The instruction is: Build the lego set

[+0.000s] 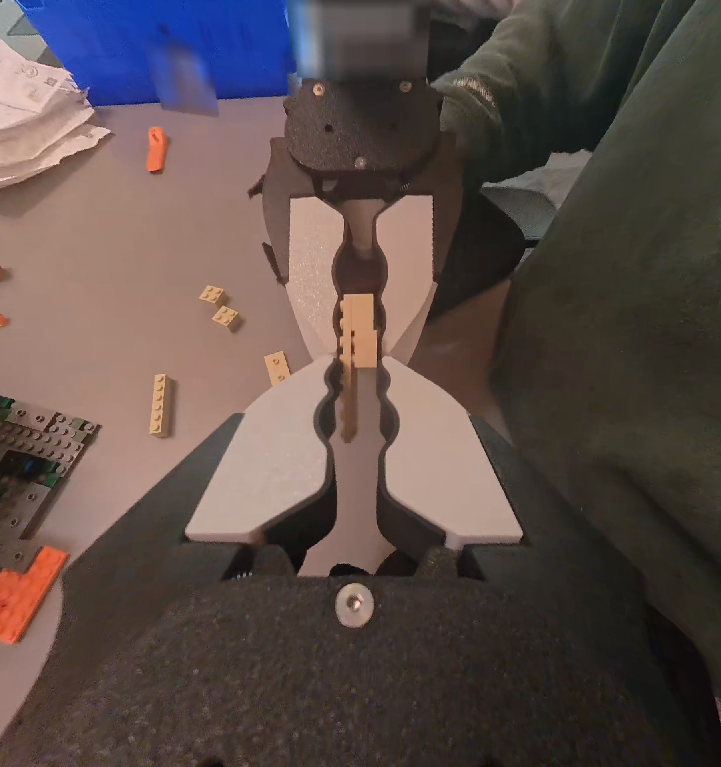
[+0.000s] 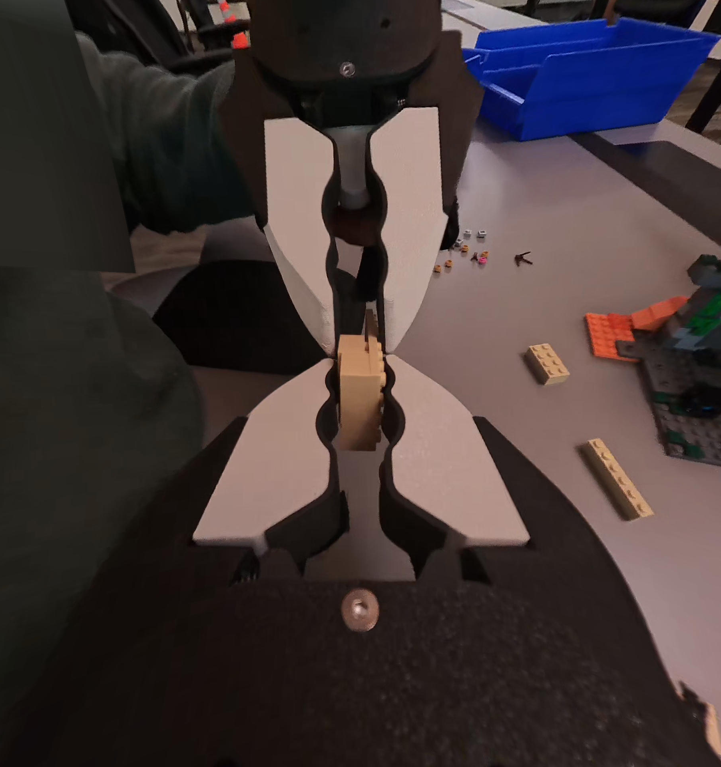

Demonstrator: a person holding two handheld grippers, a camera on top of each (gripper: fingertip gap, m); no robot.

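My two grippers meet tip to tip above the grey table [image 1: 101, 249] and hold one tan lego assembly [image 1: 363, 328] between them. My left gripper [image 1: 359, 361] is shut on its thin tan plate end, which runs back between the white fingers [image 1: 275, 456]. My right gripper [image 1: 359, 348] faces it from above and is shut on the stacked tan bricks. In the right wrist view my right gripper [image 2: 361, 361] grips the tan brick stack [image 2: 356, 394], studs to the right. The left gripper [image 2: 359, 346] closes on the thin end beyond it.
Loose tan bricks [image 1: 219, 307] [image 1: 159, 404] [image 2: 546, 364] [image 2: 616, 479] lie on the table. A grey-green build with an orange plate [image 1: 22, 465] [image 2: 691, 373] stands beside them. A blue bin [image 2: 579, 83], crumpled paper [image 1: 22, 116], small parts [image 2: 467, 249] and a person's green sleeve [image 1: 599, 290] surround them. Less than 4 cm separates the two grippers' tips.
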